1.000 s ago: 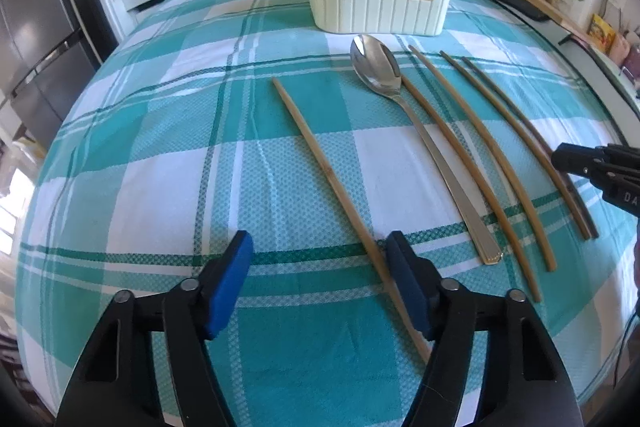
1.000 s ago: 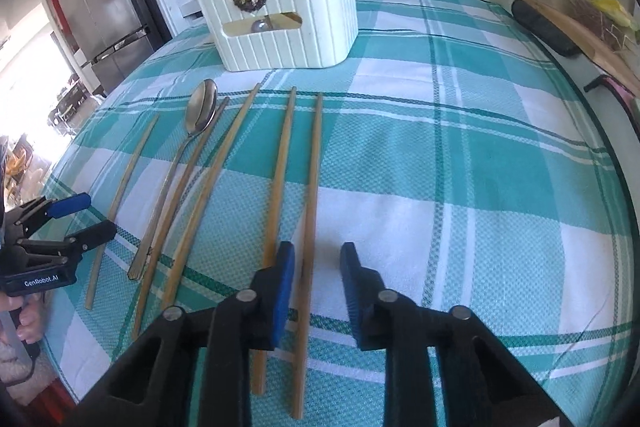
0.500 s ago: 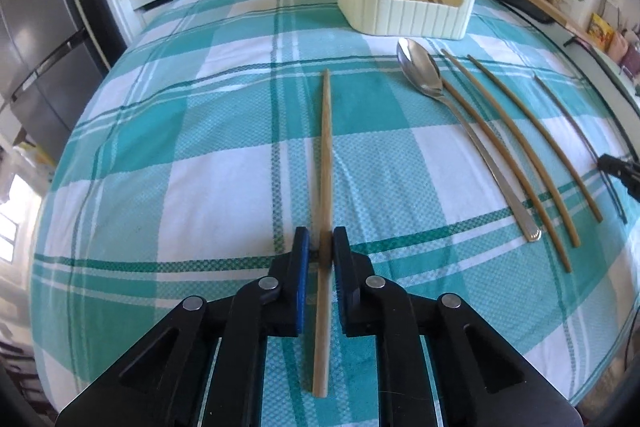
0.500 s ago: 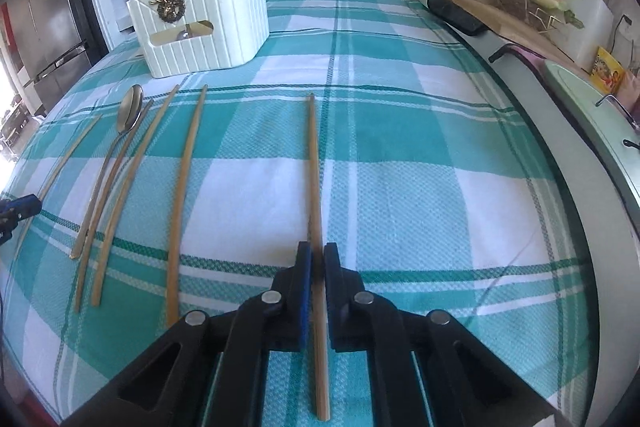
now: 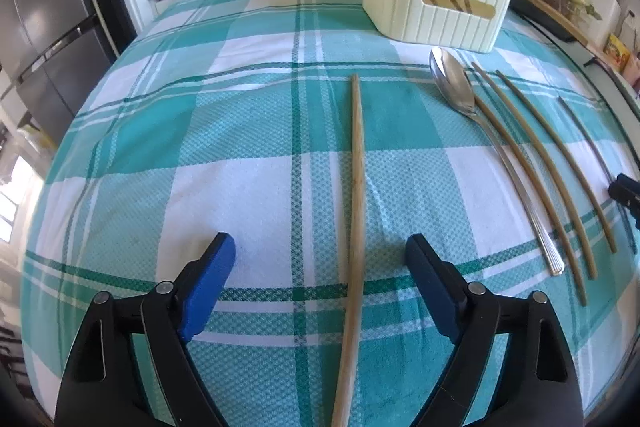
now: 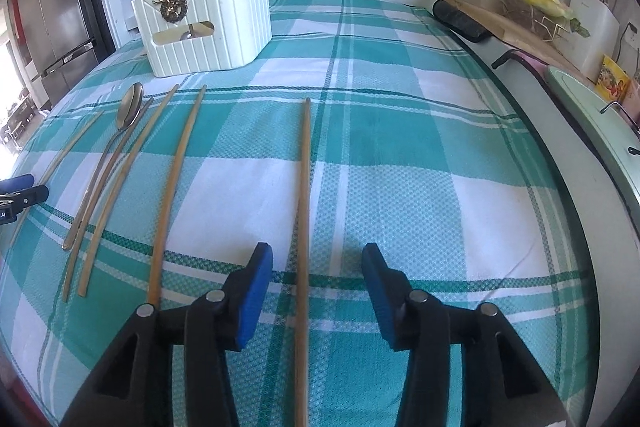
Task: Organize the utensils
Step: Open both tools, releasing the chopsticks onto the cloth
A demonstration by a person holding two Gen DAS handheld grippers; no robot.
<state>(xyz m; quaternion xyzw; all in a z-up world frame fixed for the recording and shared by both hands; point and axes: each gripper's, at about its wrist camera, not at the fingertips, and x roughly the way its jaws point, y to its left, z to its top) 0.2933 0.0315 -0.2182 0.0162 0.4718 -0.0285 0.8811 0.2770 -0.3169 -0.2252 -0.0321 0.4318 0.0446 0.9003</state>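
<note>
A: With both views checked, the left gripper has its blue fingers spread wide; they have just been opening. One bamboo chopstick lies on the checked cloth between them, touching neither pad.

B: Noted. Right gripper?

A: Fingers part-way apart, also just opened. A second chopstick lies flat between them, nearer the left pad, no contact seen.

B: Rest of the utensils?

A: On the surface between the two grippers: a metal spoon with its bowl towards the holder, and three more chopsticks beside it, roughly parallel. One runs close along the spoon handle; touching or not, cannot tell.

B: Holder?

A: White ribbed holder stands upright at the far end of the cloth, near the spoon bowl. A spoon and sticks show inside it.
</note>
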